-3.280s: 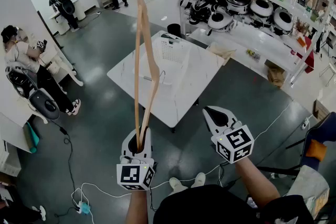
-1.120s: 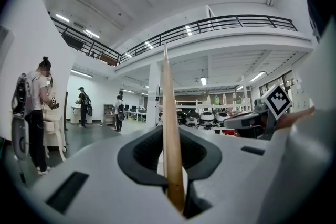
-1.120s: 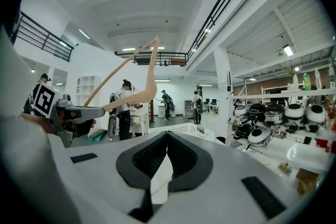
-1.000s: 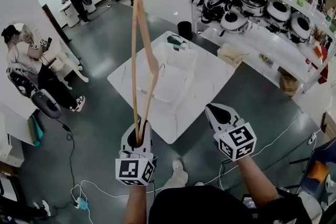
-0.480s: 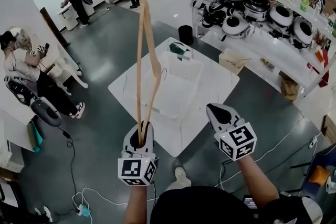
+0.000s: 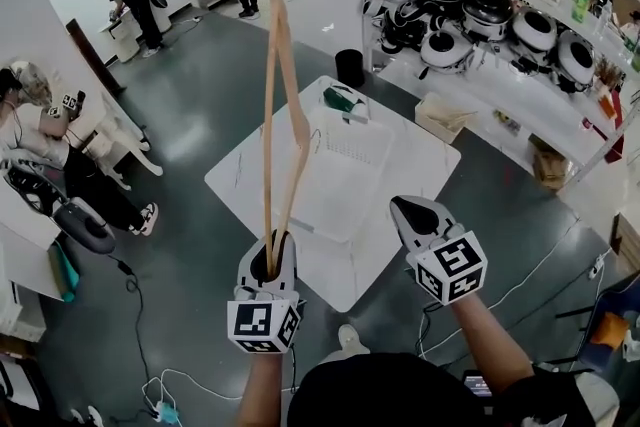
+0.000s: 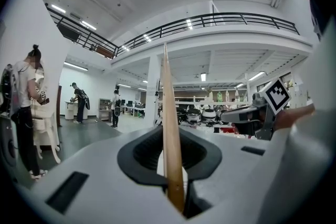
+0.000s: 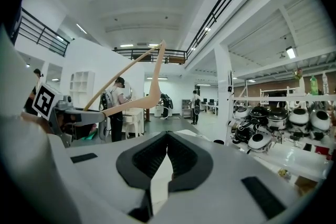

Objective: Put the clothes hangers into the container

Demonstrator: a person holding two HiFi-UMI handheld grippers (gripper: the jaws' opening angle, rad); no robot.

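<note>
A wooden clothes hanger [image 6: 281,115] stands upright in the air, its lower end clamped in my left gripper [image 6: 268,261], which is shut on it. In the left gripper view the hanger [image 7: 169,134] rises straight from between the jaws [image 7: 173,168]. My right gripper [image 6: 413,211] hovers to the right at the same height, shut and empty; in its own view the jaws [image 8: 167,153] hold nothing. A white slatted basket [image 6: 352,130] sits on the white table [image 6: 245,177] ahead of both grippers. The right gripper view shows the hanger [image 8: 131,77] at the left.
A dark green item [image 6: 340,99] rests at the basket's far rim. Shelves of round cookers [image 6: 480,15] line the right. A black bin [image 6: 350,67] stands behind the table, and a cardboard box [image 6: 438,115] beside it. Several people are at the left and back. Cables [image 6: 165,383] lie on the floor.
The table and basket have drifted slightly right and nearer in the head view. The hanger stays upright in the left gripper, and the right gripper keeps its place.
</note>
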